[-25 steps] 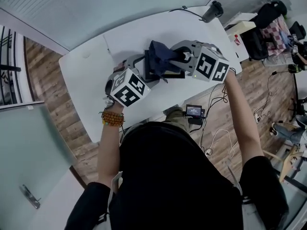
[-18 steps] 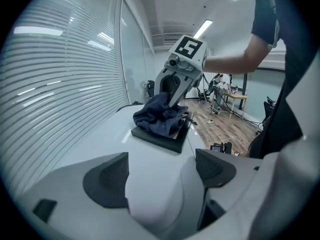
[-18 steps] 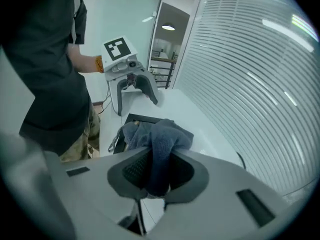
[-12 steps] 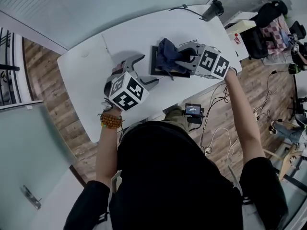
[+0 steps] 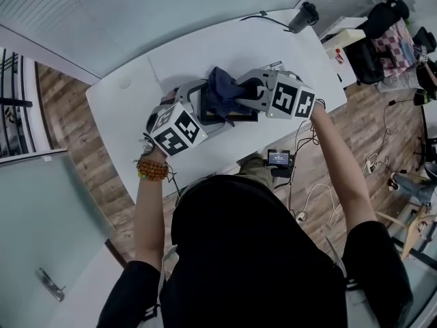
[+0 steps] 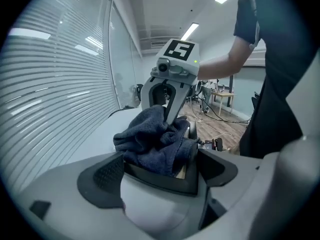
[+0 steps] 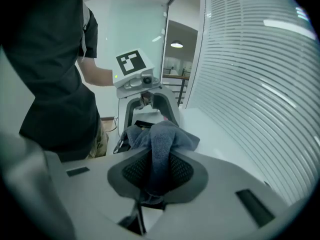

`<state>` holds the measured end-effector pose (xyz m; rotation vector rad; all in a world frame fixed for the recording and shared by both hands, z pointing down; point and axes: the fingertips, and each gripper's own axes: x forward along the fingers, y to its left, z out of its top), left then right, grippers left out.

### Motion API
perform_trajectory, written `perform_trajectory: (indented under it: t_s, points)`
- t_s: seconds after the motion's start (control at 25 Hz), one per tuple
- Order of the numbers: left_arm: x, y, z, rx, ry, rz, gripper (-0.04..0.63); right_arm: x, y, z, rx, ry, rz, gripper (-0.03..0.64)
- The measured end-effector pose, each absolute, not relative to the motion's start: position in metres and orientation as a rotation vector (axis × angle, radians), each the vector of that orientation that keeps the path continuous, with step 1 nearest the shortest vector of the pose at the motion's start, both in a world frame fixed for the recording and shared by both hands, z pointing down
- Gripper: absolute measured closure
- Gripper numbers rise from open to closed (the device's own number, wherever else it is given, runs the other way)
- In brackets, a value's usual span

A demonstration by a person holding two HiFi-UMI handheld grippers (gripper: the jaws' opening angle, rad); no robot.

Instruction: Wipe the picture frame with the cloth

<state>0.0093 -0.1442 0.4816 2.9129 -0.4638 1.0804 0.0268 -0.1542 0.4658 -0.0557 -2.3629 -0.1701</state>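
The right tool (image 7: 157,171) pinches the dark blue cloth (image 6: 152,144), bunched atop the picture frame (image 6: 156,182) on the bench (image 5: 136,94). The left tool (image 6: 160,170), its jaws just widened, straddles the frame's edge unclamped, so a wipe could skid it away.

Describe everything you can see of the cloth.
The cloth is a dark blue towel that looks like thick, soft terry, bunched into a crumpled heap with deep folds. It lies on top of the black picture frame, covering much of its face. The frame rests flat on the white table. One fold of the cloth is pinched between the shut jaws of the right gripper.
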Motion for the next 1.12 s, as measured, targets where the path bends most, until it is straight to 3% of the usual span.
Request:
perform_trajectory:
  t_s: [0.48, 0.72, 0.92, 1.12]
  points:
    - [0.01, -0.144, 0.482, 2.908, -0.501, 1.079, 0.141, 0.046, -0.175, 0.304, 0.293, -2.899, -0.194, 0.571]
    - [0.009, -0.146, 0.482, 2.919, -0.511, 1.07, 0.141, 0.082, -0.186, 0.385, 0.313, -2.466, -0.215, 0.571]
    - [0.011, -0.146, 0.481, 2.925, -0.519, 1.061, 0.141, 0.071, -0.18, 0.461, 0.224, -2.265, -0.216, 0.571]
    - [0.01, -0.147, 0.481, 2.928, -0.512, 1.062, 0.141, 0.045, -0.17, 0.478, 0.19, -2.243, -0.171, 0.571]
